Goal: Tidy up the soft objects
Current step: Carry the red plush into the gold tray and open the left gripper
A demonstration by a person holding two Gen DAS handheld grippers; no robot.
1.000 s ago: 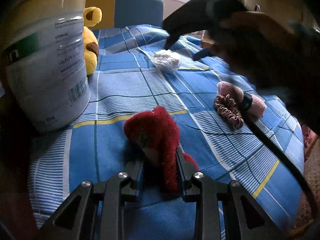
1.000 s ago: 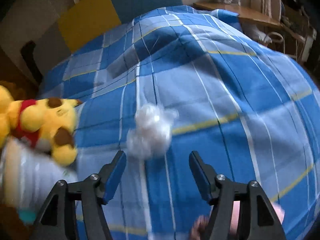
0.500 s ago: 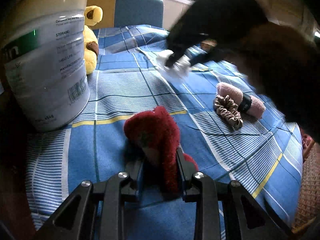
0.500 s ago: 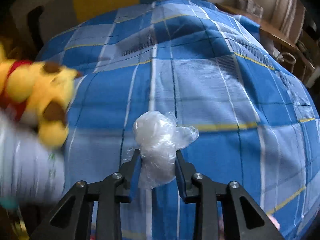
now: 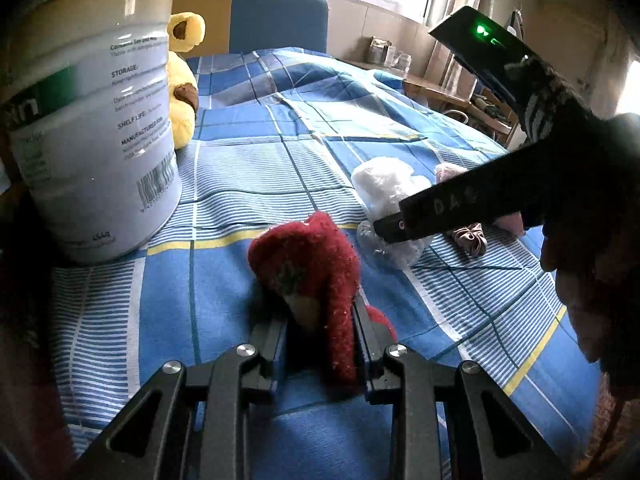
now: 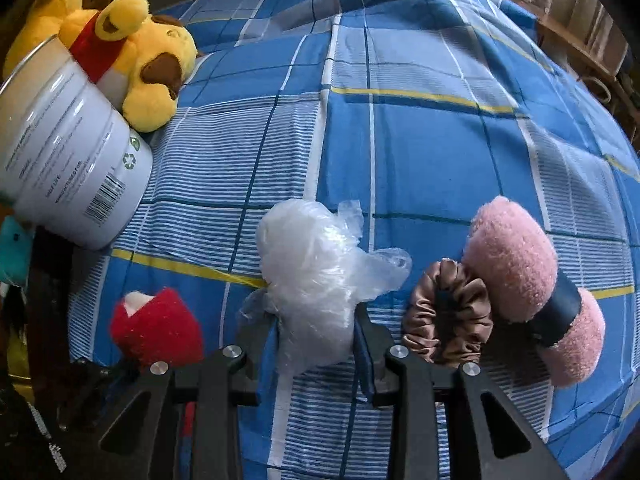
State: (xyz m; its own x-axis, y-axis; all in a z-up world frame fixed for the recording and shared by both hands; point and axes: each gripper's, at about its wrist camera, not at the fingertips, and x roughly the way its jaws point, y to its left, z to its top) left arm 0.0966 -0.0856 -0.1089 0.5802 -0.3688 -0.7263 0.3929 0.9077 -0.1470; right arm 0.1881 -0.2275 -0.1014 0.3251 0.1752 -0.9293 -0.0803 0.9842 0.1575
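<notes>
My left gripper (image 5: pixel 320 332) is shut on a fuzzy red sock-like bundle (image 5: pixel 316 276), held just over the blue checked bedspread. My right gripper (image 6: pixel 316 340) is shut on a crumpled clear plastic bag (image 6: pixel 316 280), carried low over the bed; the same plastic bag (image 5: pixel 384 188) shows in the left wrist view under the right gripper's black finger. The red bundle (image 6: pixel 158 330) sits left of the bag. A brown satin scrunchie (image 6: pixel 448 320) and a pink fluffy roll with a dark band (image 6: pixel 520 272) lie right of it. A yellow plush bear (image 6: pixel 140 60) lies far left.
A large white tin can (image 5: pixel 88 120) stands open-topped on the bed at the left, the bear behind it. A person's gloved hand (image 5: pixel 592 200) holds the right gripper. A wooden side table (image 5: pixel 460 96) and the bed's edge are at the right.
My right gripper closed on the plastic bag and carried it toward the near side, beside the scrunchie and red bundle. My left gripper stayed put with the red bundle.
</notes>
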